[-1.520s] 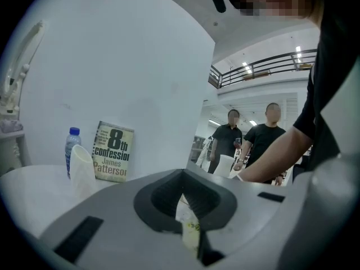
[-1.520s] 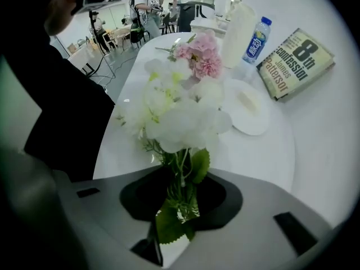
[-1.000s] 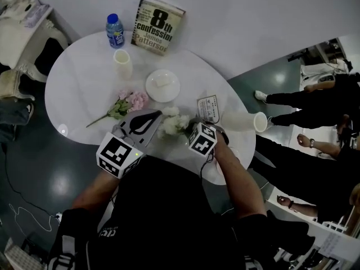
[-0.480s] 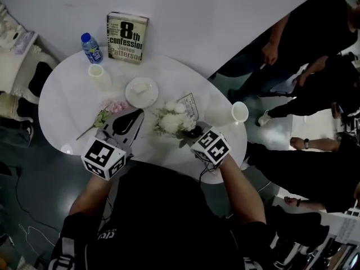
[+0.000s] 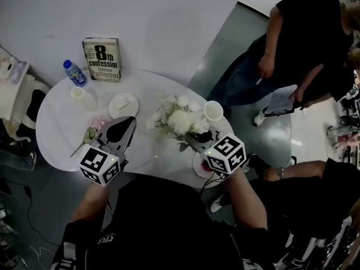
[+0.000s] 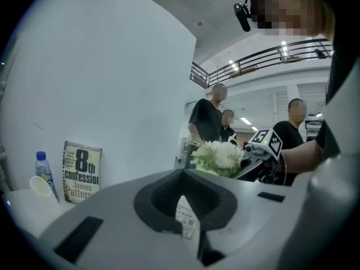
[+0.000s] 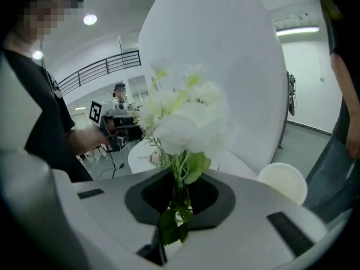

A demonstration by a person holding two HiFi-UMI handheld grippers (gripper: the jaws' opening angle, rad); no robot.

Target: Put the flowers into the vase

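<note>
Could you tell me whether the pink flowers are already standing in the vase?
No, the pink flowers lie on the table, well apart from the vase.

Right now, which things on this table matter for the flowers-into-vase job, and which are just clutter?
Job:
- white flowers, clamped in the right gripper
- pink flowers, not held
- vase

Clutter:
- book
- water bottle
- cream cup
- plate

White oval table (image 5: 59,114): book (image 5: 101,59), bottle (image 5: 74,73), cup (image 5: 79,94), plate (image 5: 123,105), pink flowers (image 5: 99,122), vase (image 5: 214,111) near right edge.
</note>
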